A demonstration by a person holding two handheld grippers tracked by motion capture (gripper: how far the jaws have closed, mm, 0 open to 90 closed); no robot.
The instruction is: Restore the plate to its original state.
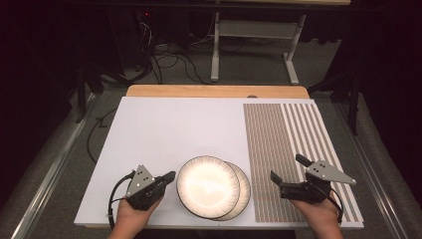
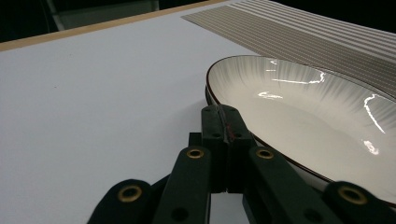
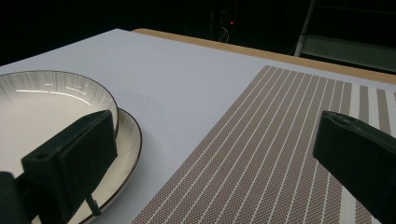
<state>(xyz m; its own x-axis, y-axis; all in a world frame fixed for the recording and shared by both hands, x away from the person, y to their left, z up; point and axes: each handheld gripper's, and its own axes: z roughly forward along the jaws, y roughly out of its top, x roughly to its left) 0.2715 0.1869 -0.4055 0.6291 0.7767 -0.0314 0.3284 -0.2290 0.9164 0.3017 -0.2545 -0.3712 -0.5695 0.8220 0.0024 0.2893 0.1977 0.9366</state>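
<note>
While nothing's actually been grabbed yet, two glossy white ribbed plates with dark rims [image 1: 208, 186] sit stacked, offset, at lower centre. Left gripper [image 1: 169, 177], jaws pressed together, nudges the rim; right gripper [image 1: 287, 169] is spread wide over the brown striped placemat [image 1: 278, 149]. Looks like square one.

Each black claw [image 1: 171, 177] carries a grey triangular plate, brass-ringed screw holes and a trailing black cable.

Beyond your tabletop [image 1: 164, 124] you see a dim grey floor [image 1: 249, 69], tangled black cables [image 1: 164, 62] and a white table frame [image 1: 254, 30].
</note>
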